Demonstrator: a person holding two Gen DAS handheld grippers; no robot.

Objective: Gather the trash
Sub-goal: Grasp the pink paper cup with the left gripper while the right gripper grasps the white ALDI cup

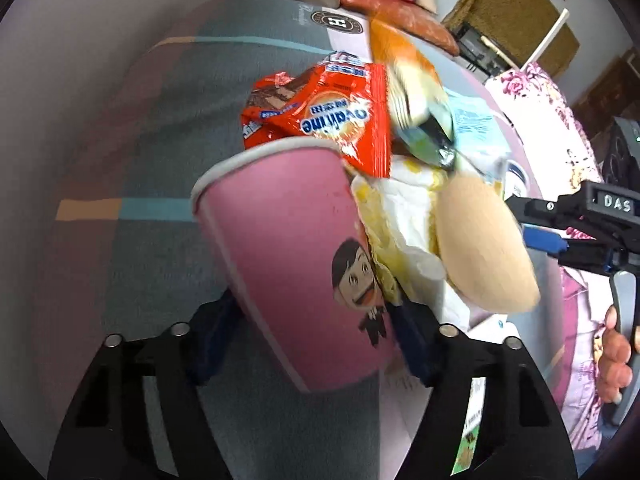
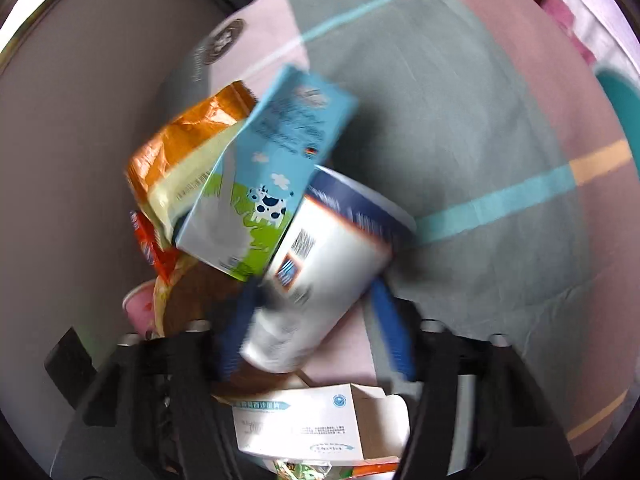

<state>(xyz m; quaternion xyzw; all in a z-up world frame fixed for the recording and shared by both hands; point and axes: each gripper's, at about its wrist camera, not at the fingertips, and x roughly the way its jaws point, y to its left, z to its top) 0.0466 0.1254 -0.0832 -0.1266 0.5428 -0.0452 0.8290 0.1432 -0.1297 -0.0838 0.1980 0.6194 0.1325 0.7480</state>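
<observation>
A pink paper cup (image 1: 288, 248) with a cartoon face sits tilted between the blue pads of my left gripper (image 1: 312, 308), which is shut on it. My right gripper (image 2: 314, 286) is shut on a white and blue paper cup (image 2: 328, 248), also tilted and blurred. Against that cup leans a blue milk carton (image 2: 272, 168) with a cow on it. An orange Ovaltine wrapper (image 1: 320, 116) lies at the pink cup's rim, next to crumpled white and yellow tissue (image 1: 400, 220). In the left wrist view the right gripper (image 1: 528, 224) comes in from the right.
The trash lies on a grey bedsheet (image 2: 460, 120) with teal and orange stripes. An orange and yellow bag (image 2: 180, 148), a beige rounded thing (image 1: 480, 248) and a white medicine box (image 2: 304, 420) crowd the pile. Pillows (image 1: 384, 0) are stacked at the back. A hand (image 1: 616, 344) holds the right gripper's handle.
</observation>
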